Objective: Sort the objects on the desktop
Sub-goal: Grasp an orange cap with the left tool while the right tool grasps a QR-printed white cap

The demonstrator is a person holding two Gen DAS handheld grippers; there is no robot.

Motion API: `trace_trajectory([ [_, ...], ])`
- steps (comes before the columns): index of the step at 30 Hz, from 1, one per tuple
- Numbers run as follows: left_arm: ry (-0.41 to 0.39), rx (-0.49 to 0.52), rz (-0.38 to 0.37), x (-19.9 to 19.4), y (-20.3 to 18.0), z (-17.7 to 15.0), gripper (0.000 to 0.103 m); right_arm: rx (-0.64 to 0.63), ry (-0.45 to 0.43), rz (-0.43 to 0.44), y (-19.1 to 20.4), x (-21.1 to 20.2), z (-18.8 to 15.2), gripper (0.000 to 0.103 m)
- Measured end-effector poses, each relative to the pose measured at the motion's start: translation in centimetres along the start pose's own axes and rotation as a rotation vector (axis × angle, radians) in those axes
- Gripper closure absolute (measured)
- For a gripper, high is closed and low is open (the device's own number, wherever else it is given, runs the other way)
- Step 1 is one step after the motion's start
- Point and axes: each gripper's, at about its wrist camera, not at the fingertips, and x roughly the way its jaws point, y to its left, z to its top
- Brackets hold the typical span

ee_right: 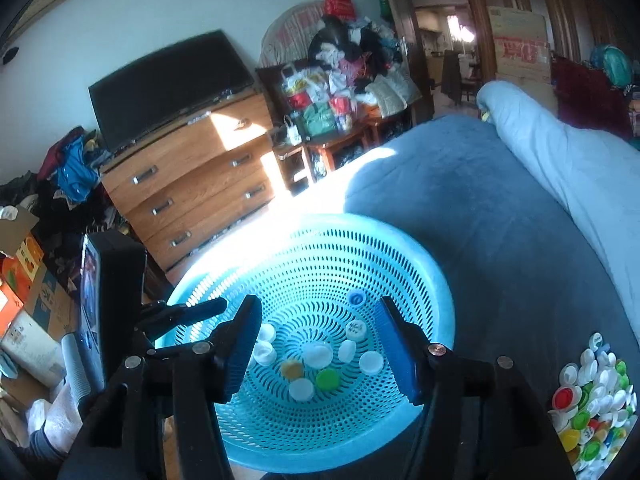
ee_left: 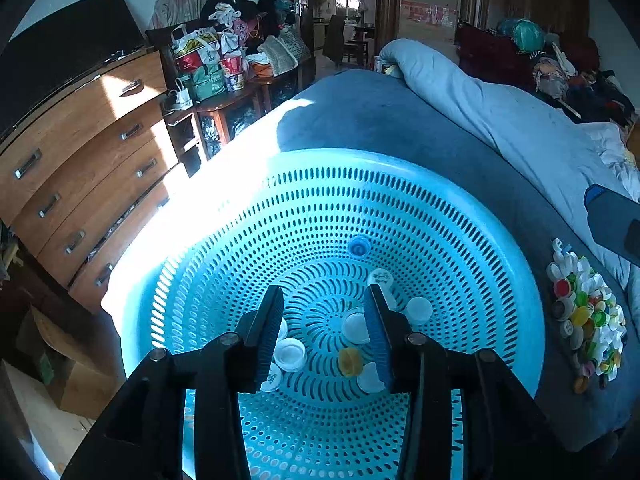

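A light blue perforated basket (ee_left: 460, 200) (ee_right: 436, 280) sits on the bed and holds several bottle caps: white ones (ee_left: 290, 354) (ee_right: 318, 354), a yellow one (ee_left: 350, 361) (ee_right: 292, 369), a green one (ee_right: 328, 379) and a blue one (ee_left: 359, 246) (ee_right: 356, 299). A pile of mixed caps (ee_left: 586, 312) (ee_right: 596, 404) lies on the bed to the basket's right. My left gripper (ee_left: 324, 332) is open and empty over the basket's inside. My right gripper (ee_right: 318, 350) is open and empty above the basket.
The grey-blue bed cover (ee_right: 500, 208) has a rolled light blue quilt (ee_right: 568, 152) at the far right. A wooden dresser (ee_right: 192, 184) with a TV stands left. Cardboard boxes (ee_right: 24, 280) and cluttered shelves lie beyond. The left gripper's body (ee_right: 112, 304) shows at the basket's left.
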Motion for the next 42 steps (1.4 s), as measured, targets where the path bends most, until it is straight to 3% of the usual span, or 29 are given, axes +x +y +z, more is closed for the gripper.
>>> trace_trajectory([
  [3,-0.050,0.044,-0.075,-1.9,-2.7,0.3,0.067,-0.002,-0.049,-0.037,-1.0,-2.9,-1.8,0.038],
  [6,-0.103,0.143,-0.224,-4.5,-7.7,-0.3,0.065,0.044,-0.070,-0.090,-3.5,-6.0,-5.3,0.038],
  [9,-0.137,0.263,-0.397,-6.7,-13.5,-2.5,0.053,0.097,-0.067,-0.180,-6.9,-9.7,-10.0,0.038],
  [12,-0.127,0.386,-0.545,-6.4,-18.7,-6.0,0.052,0.176,-0.027,-0.285,-11.1,-13.7,-15.2,0.038],
  [15,-0.055,0.462,-0.646,-3.5,-23.0,-9.4,0.052,0.284,0.028,-0.364,-15.4,-16.7,-20.1,0.038],
  [20,-0.016,0.518,-0.693,0.2,-28.4,-13.3,0.052,0.421,0.045,-0.443,-19.8,-21.1,-25.4,0.038],
  [32,0.037,0.577,-0.682,4.3,-33.2,-16.0,0.053,0.523,0.051,-0.431,-24.1,-22.1,-29.2,0.038],
  [33,0.055,0.571,-0.683,4.8,-33.4,-16.0,0.054,0.524,0.052,-0.426,-24.2,-21.9,-29.3,0.038],
  [35,0.083,0.562,-0.676,5.5,-33.4,-16.0,0.078,0.519,0.058,-0.417,-24.4,-21.5,-29.5,0.040],
  [38,0.090,0.552,-0.676,5.2,-33.0,-15.9,0.078,0.517,0.074,-0.412,-25.1,-20.6,-29.8,0.052],
  [42,0.059,0.521,-0.683,3.9,-32.2,-15.3,0.078,0.529,0.109,-0.431,-26.9,-19.1,-30.3,0.054],
])
